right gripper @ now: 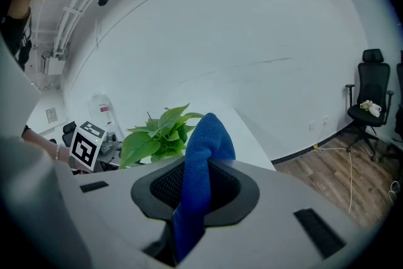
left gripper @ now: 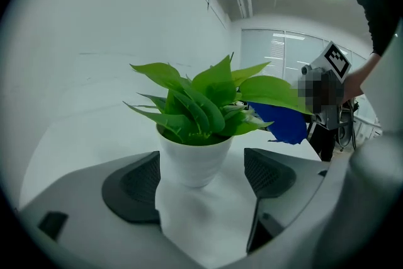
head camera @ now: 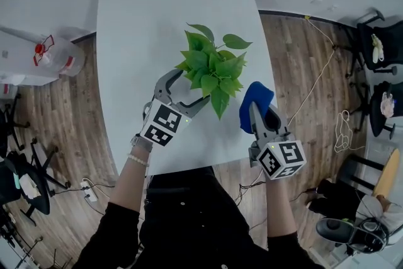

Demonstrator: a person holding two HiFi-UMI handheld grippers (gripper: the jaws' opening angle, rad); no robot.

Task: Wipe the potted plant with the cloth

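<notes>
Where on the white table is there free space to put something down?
The far half of the table, beyond the potted plant, is bare, as is a strip along its left side. The near edge is crowded: the open left gripper brackets the pot, and the right gripper holds the blue cloth beside the leaves.

I see the left gripper (head camera: 190,89) as a pale grey shell with 2 curved fingers. Each finger is lined on the inside with a dark, finely textured pad (left gripper: 135,189). The left marker cube (head camera: 165,124) behind them is white, with black square patterns on its faces. The right gripper (head camera: 257,111) has the same grey body and dark lining, and the right marker cube (head camera: 283,159) carries similar black-and-white markings. The person wears a black top whose sleeves (head camera: 116,230) leave the forearms bare, and a pale beaded bracelet (head camera: 137,160) circles the left wrist.
</notes>
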